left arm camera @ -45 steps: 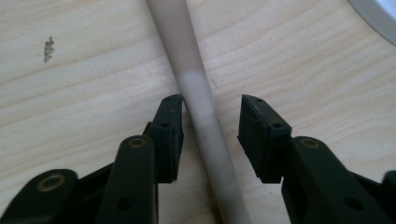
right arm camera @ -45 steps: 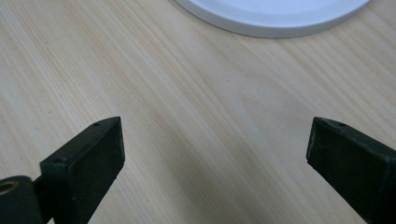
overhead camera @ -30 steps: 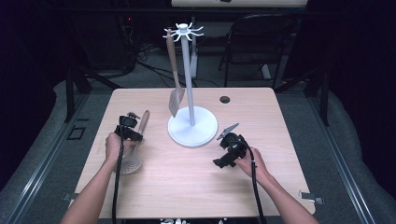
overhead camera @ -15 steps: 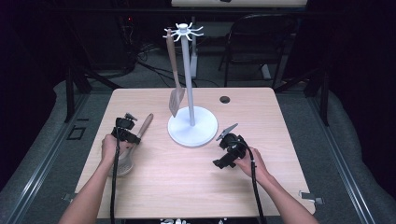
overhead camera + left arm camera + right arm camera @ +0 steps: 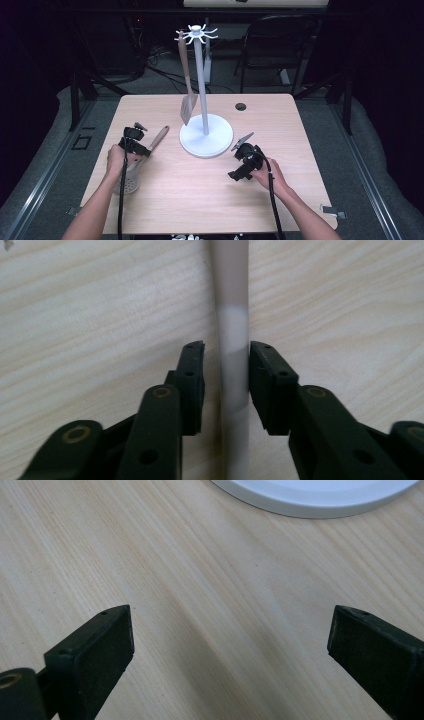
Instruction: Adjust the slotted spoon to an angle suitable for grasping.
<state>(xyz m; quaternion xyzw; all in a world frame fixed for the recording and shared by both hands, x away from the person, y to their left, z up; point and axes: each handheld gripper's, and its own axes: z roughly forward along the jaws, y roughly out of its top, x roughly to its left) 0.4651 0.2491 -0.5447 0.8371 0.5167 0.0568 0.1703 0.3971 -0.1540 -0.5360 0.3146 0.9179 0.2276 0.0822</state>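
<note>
A skimmer spoon lies at the table's left, its perforated head (image 5: pixel 128 181) near my left hand and its wooden handle (image 5: pixel 159 136) pointing toward the stand. My left gripper (image 5: pixel 142 148) straddles that handle (image 5: pixel 232 315). In the left gripper view (image 5: pixel 226 355) the right jaw touches the handle and the left jaw stands a sliver off it. My right gripper (image 5: pixel 245 156) hovers low over bare wood right of the stand, jaws wide apart (image 5: pixel 232 625) with nothing between them. A white hook stand (image 5: pixel 206 135) holds a hanging spatula (image 5: pixel 186 100).
The stand's round base (image 5: pixel 315 495) lies just ahead of the right gripper. A small dark hole (image 5: pixel 241 106) sits near the table's far edge. A black chair (image 5: pixel 280 45) and cables stand beyond the table.
The left gripper has dropped slightly and the skimmer's handle has swung down flatter toward the stand. The right gripper has stayed put.
</note>
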